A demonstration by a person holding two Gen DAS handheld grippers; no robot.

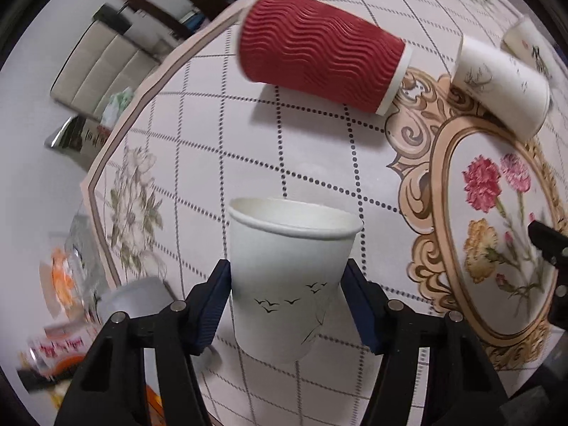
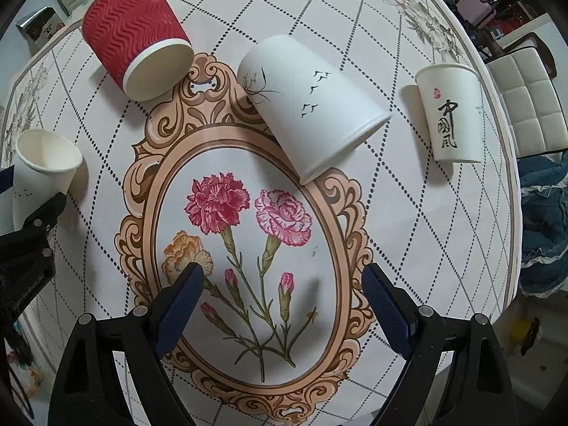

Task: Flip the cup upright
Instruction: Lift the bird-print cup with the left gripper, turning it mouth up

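My left gripper (image 1: pixel 285 287) is shut on a white paper cup with black birds (image 1: pixel 287 277), held mouth up, slightly tilted, above the table. The same cup (image 2: pixel 42 167) shows at the left edge of the right wrist view, with the left gripper (image 2: pixel 32 234) below it. A red ribbed cup (image 1: pixel 319 49) (image 2: pixel 136 35) lies on its side. A second white bird cup (image 1: pixel 504 81) (image 2: pixel 312 106) lies on its side near the oval frame. My right gripper (image 2: pixel 284 301) is open and empty above the flower print.
A white cup with Chinese characters (image 2: pixel 452 113) (image 1: pixel 529 42) stands upright at the right. The tablecloth (image 2: pixel 408 230) has a grid and a flowered oval frame. Chairs (image 1: pixel 103 67) (image 2: pixel 529 106) stand beyond the table edges. Clutter (image 1: pixel 60 319) lies below the left edge.
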